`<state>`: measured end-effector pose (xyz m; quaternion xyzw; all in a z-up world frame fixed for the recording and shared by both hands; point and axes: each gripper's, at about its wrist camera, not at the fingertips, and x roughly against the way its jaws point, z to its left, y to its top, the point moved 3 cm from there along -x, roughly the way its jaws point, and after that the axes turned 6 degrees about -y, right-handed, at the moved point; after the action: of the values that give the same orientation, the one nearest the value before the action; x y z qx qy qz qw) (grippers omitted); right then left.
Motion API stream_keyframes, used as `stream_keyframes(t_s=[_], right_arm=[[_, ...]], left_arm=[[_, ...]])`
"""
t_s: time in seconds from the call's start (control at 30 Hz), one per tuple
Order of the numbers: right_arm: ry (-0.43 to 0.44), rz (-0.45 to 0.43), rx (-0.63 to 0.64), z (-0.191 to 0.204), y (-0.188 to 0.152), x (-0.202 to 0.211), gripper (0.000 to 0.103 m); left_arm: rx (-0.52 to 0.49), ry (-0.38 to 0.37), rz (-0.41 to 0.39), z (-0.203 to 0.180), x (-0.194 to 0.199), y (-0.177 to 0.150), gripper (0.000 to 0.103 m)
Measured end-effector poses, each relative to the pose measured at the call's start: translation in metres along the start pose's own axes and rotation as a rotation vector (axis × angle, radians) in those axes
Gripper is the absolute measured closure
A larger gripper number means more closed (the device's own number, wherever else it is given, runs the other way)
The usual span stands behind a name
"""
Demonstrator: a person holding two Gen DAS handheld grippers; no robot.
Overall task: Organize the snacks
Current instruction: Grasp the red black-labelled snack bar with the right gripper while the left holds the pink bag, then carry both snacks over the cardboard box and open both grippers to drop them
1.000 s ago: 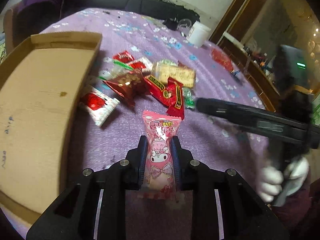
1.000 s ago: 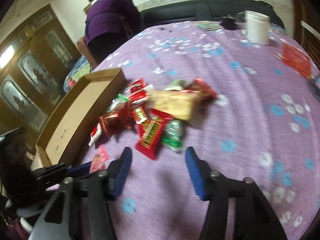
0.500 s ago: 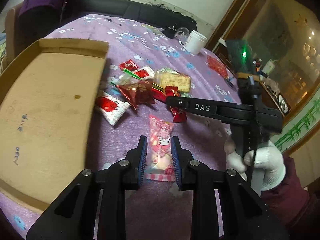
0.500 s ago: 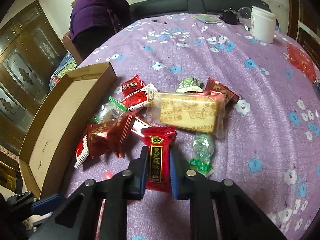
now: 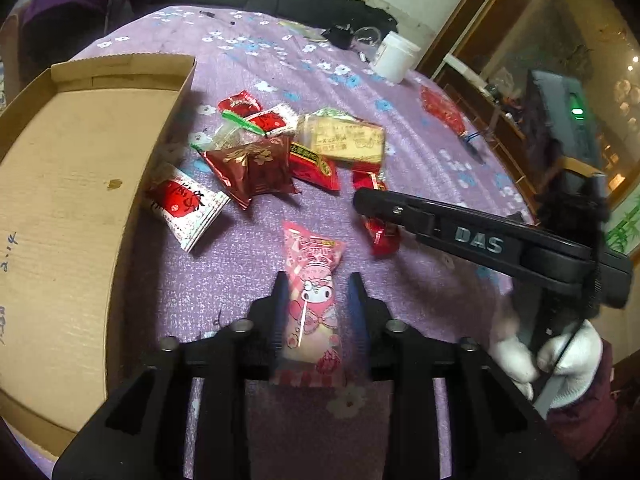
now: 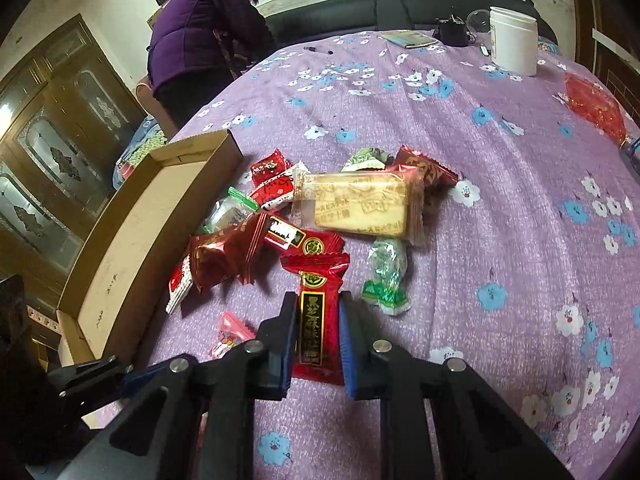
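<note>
My left gripper (image 5: 318,298) is shut on a pink cartoon candy packet (image 5: 312,300), held just above the purple cloth. My right gripper (image 6: 317,312) is shut on a red packet with a black label (image 6: 316,312); it shows from the side in the left wrist view (image 5: 372,200). A pile of snacks lies beyond: a biscuit pack (image 6: 356,208), a dark red foil pack (image 6: 224,256), a green candy (image 6: 386,276), a red-and-white packet (image 5: 184,204). The open cardboard box (image 5: 60,200) lies left of the pile, with nothing in it.
A white jar (image 6: 514,40) and small dark items stand at the far edge of the table. A red mesh bag (image 6: 592,106) lies far right. A person in purple (image 6: 200,40) bends over behind the table. Wooden cabinets line both sides.
My right gripper came down onto the pile and closed on the red packet with the black label. My left gripper keeps the pink packet and has shifted slightly.
</note>
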<state>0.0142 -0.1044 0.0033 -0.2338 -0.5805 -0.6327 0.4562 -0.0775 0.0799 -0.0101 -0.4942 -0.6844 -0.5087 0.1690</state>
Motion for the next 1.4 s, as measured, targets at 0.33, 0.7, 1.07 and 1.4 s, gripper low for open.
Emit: stream_keyframes(t_s=[0.33,0.7,1.07,1.4], right_arm=[[0.020,-0.024,0.001,0.001,-0.004,0.012,0.081],[0.077,-0.042,0.064,0.041,0.006,0.032,0.081],[0.190,0.035,0.239,0.150,0.002,0.003,0.081],[0.210,0.118,0.289,0.190,-0.012,-0.028,0.079]], left_arm=[[-0.138,0.114,0.025,-0.013,-0.025,-0.001,0.080],[0.086,-0.016,-0.155,0.038,0.057,0.014,0.081],[0.340,0.178,-0.217,0.132,0.108,-0.010,0.080],[0.428,0.113,-0.255,0.150,0.127,-0.018,0.080]])
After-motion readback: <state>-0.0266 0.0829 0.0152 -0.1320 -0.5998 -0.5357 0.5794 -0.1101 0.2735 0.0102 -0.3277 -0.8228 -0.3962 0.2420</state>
